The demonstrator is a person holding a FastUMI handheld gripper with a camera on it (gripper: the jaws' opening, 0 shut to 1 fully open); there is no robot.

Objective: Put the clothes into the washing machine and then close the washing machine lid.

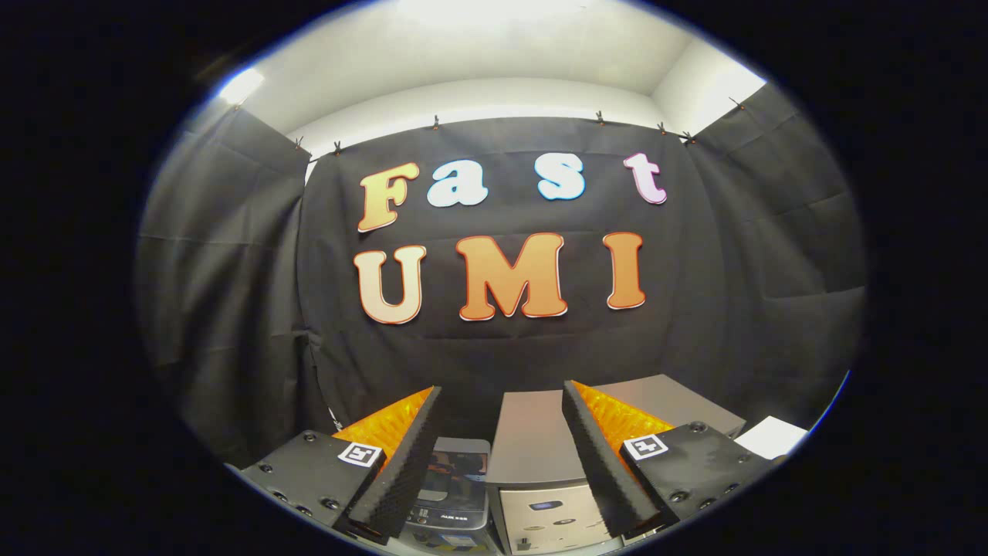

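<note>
Grey washing machine ahead between the fingers, one dark appliance beside it, fingers apart, empty.

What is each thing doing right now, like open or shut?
hand-held gripper: open, fingers spread apart with nothing between them.
small dark machine: just ahead, between the fingers, its top looks shut.
grey box machine: beyond the fingers, its flat top is down, shut.
white sheet: lying flat past the outer finger.
</note>
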